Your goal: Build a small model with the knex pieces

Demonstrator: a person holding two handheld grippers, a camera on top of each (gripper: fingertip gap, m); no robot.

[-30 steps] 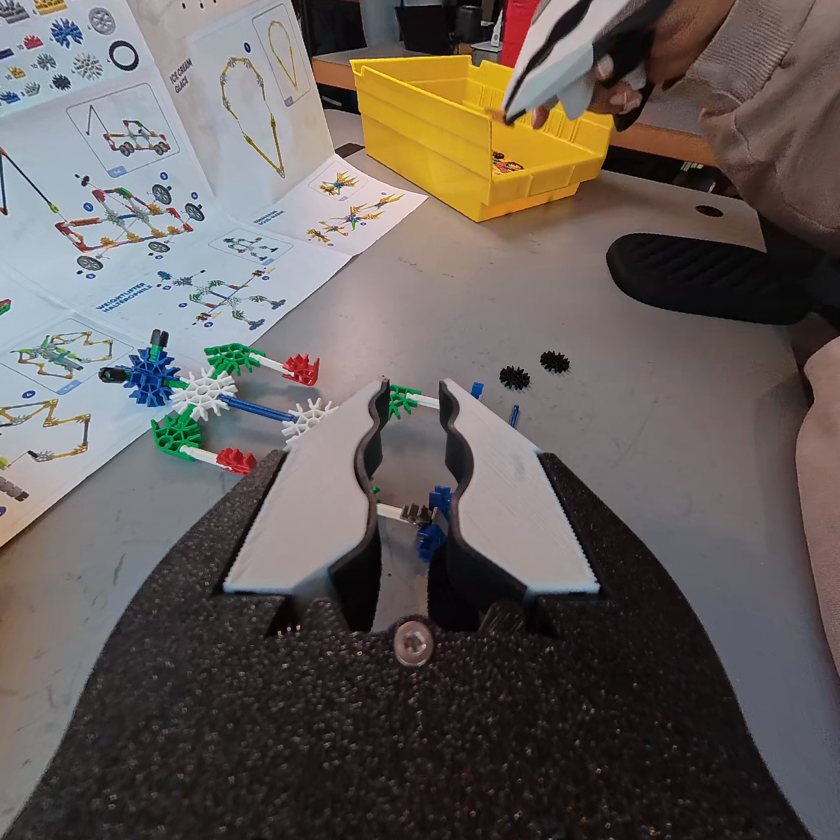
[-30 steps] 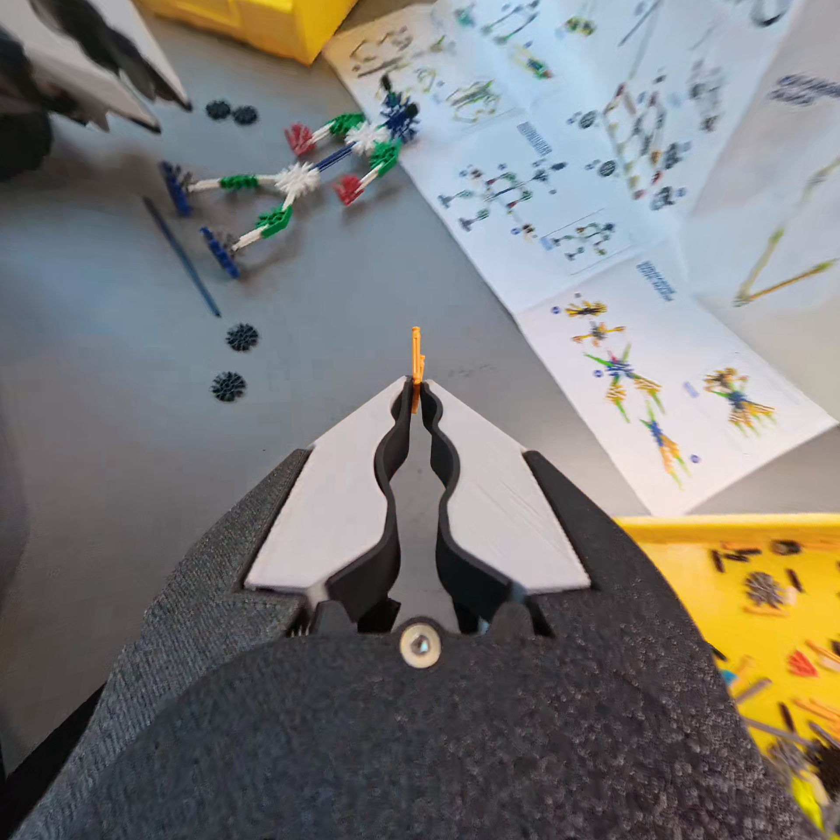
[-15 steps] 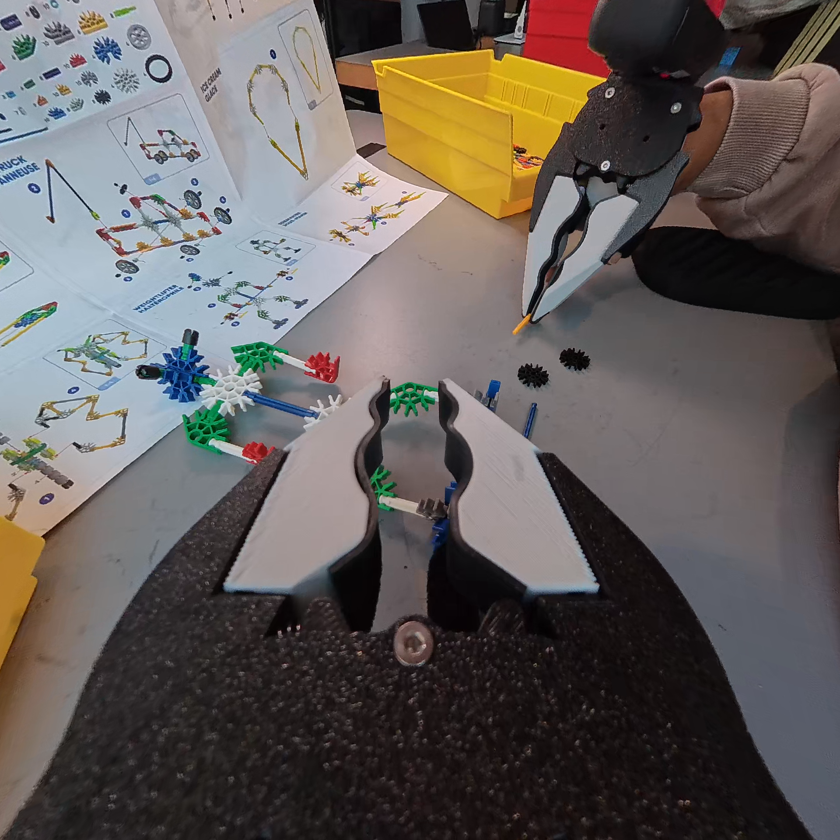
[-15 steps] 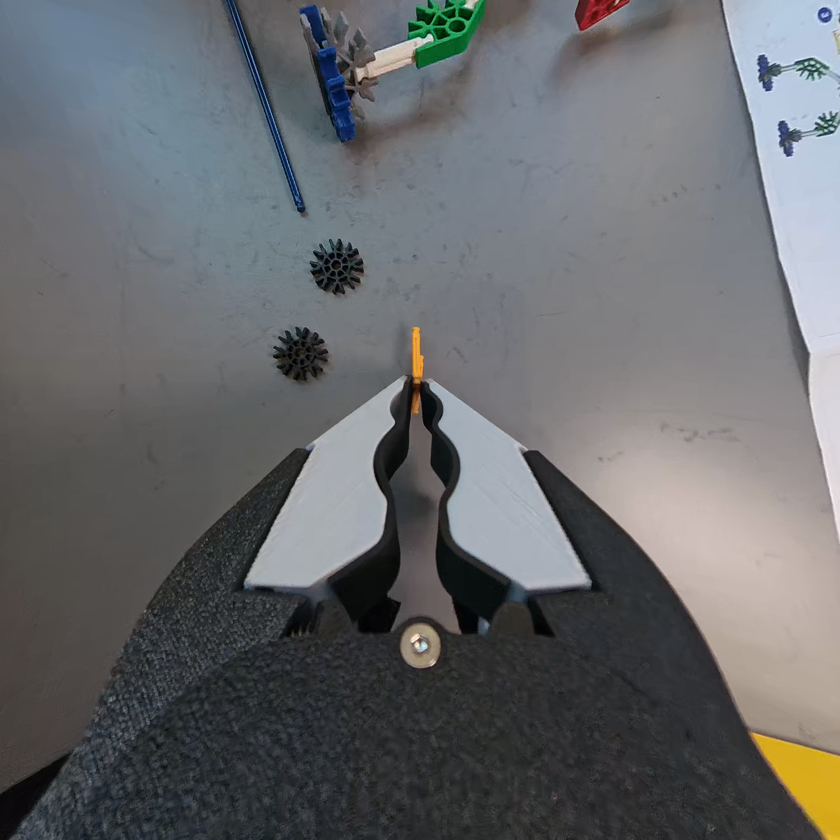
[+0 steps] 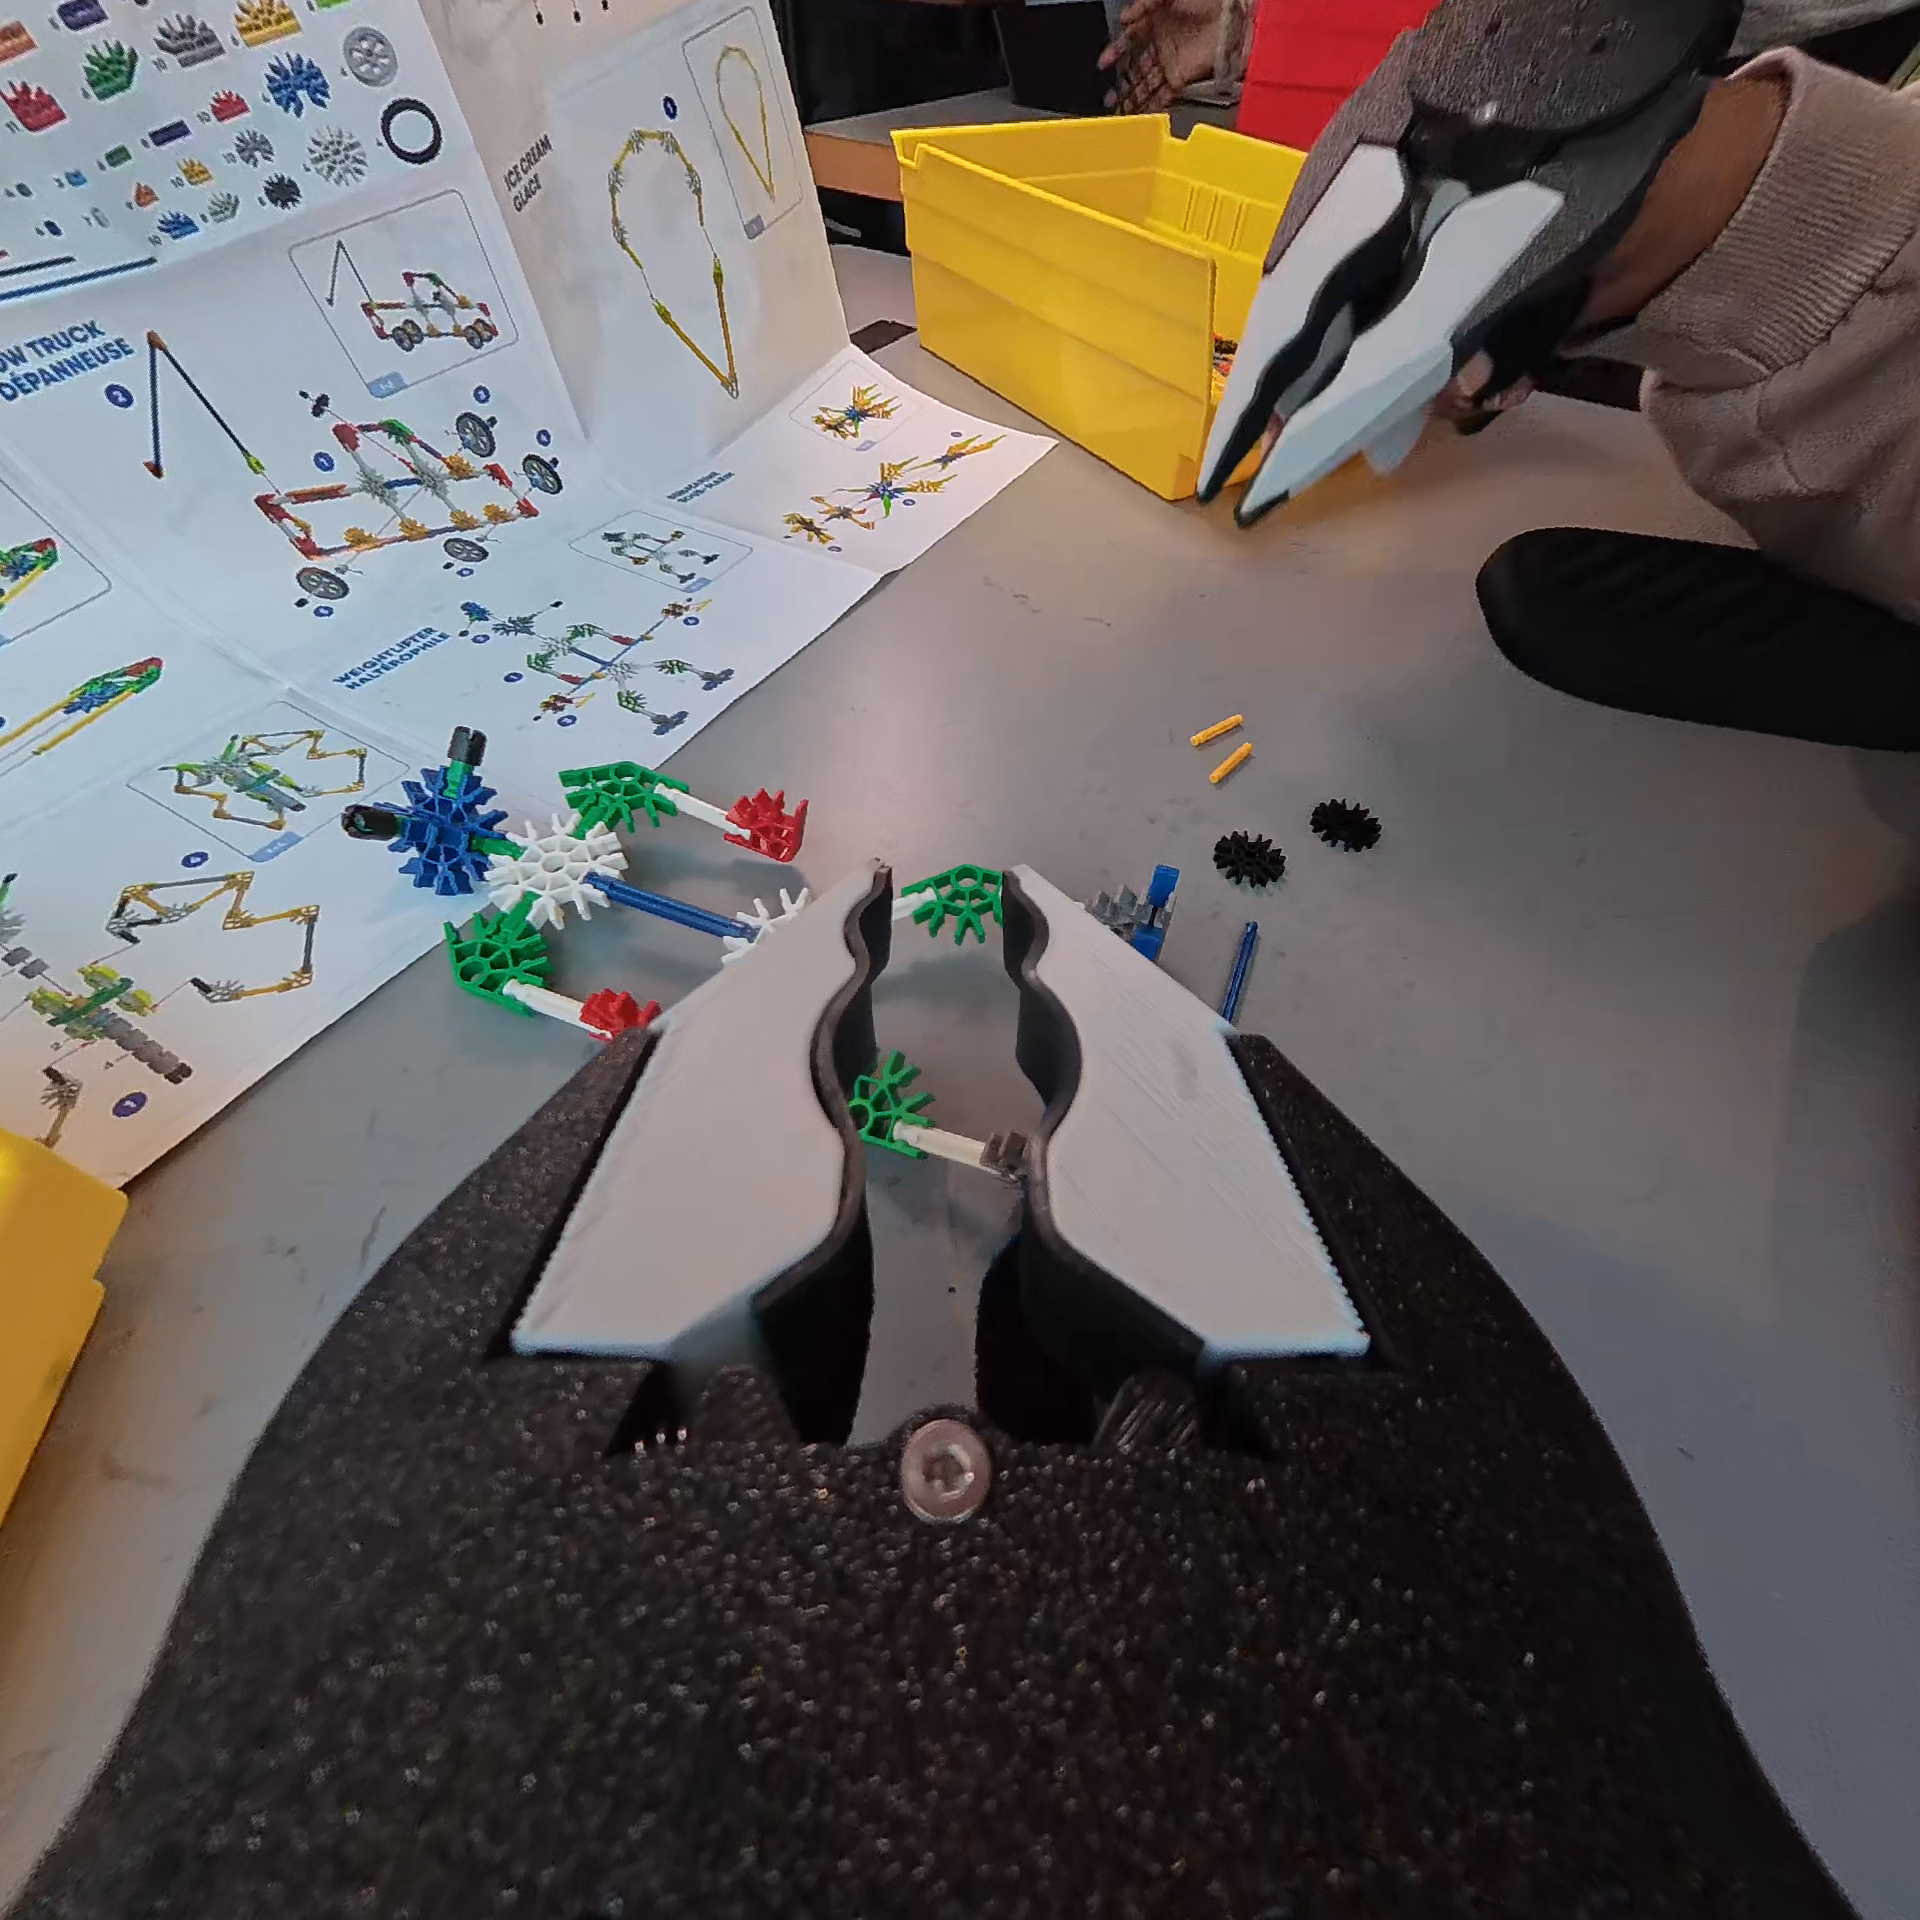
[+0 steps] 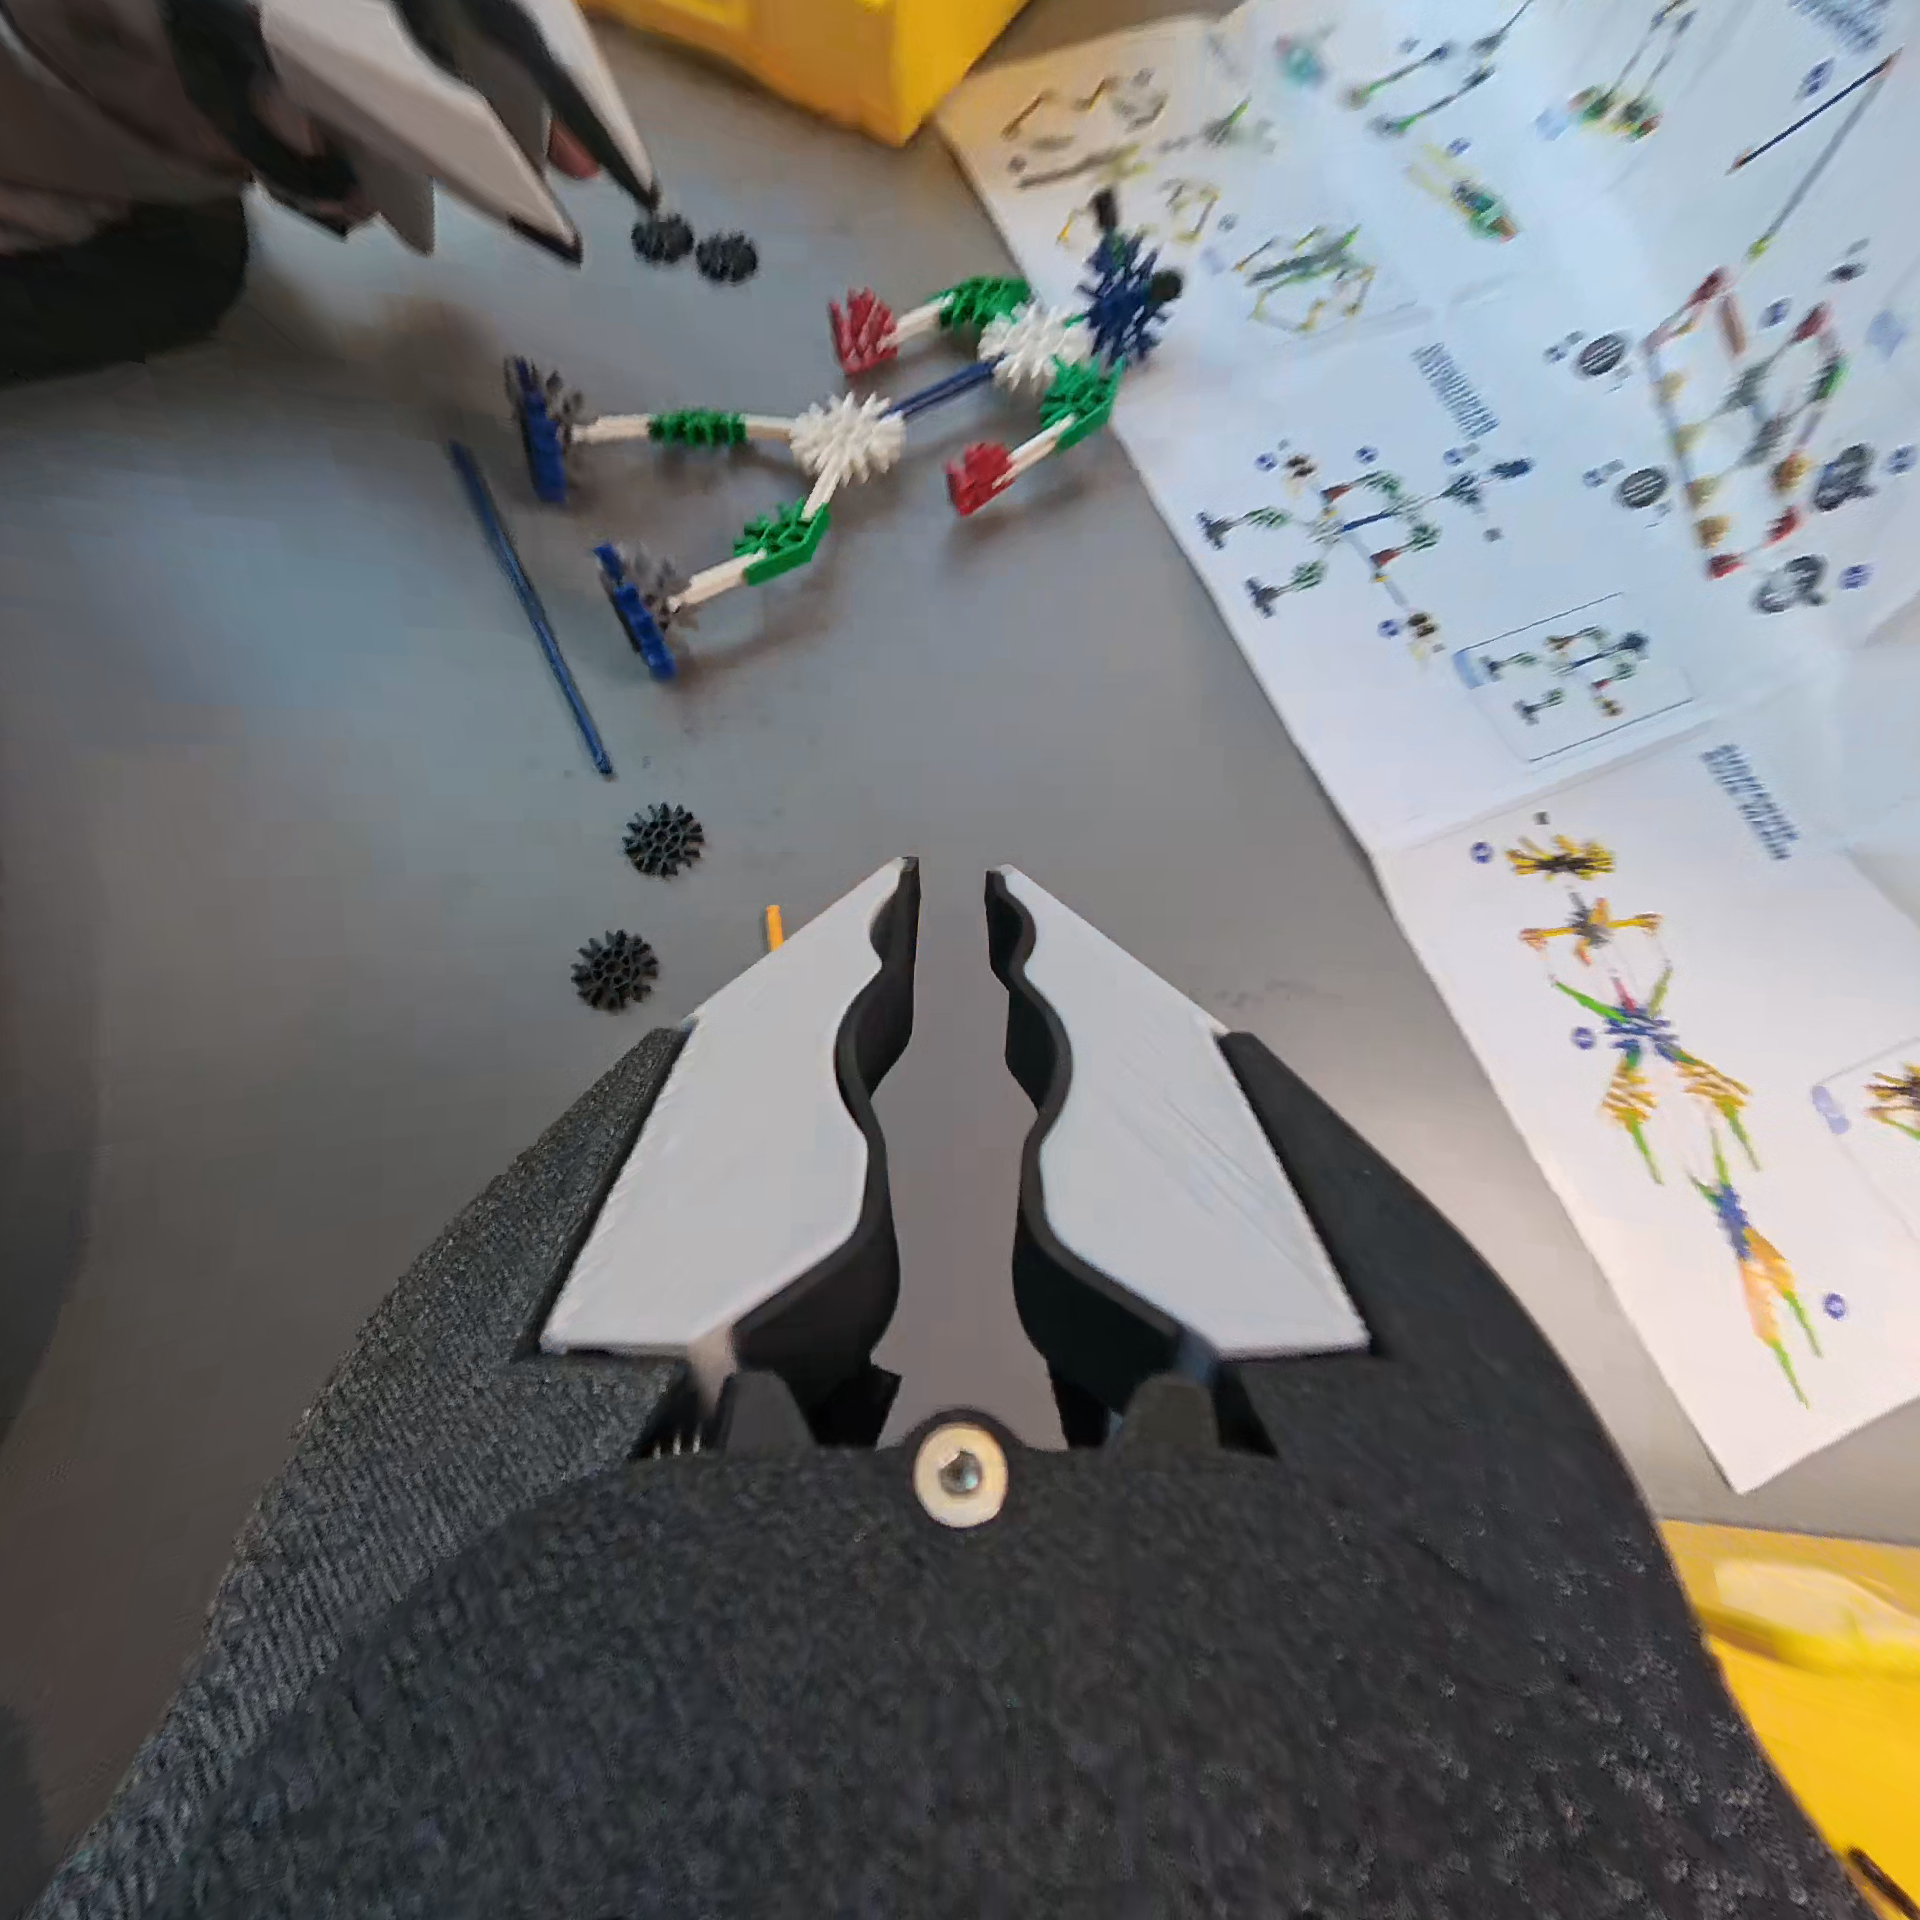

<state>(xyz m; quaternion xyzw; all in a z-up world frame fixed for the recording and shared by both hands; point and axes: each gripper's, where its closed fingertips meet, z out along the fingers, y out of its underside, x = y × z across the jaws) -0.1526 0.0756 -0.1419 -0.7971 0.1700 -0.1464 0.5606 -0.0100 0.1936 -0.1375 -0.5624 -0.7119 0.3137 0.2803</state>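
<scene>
The left gripper [image 5: 943, 883] sits spread over the toy figure's [image 5: 935, 1117] leg (rod crosswise to the fingers). The right gripper [image 6: 951, 878] is open too, probably empty, yellow rods [image 5: 1221, 746] nearby.

sheet: instruction sheet [image 5: 436, 436] | print: headings, circled numbers (legible, not transcribed)

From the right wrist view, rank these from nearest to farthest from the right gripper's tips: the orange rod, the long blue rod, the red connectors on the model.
Right gripper, nearest first:
1. Orange rod, just left of its left fingertip, partly hidden by it.
2. Long blue rod, farther ahead on the left.
3. Red connectors, farthest, ahead on the model's far end.
</scene>
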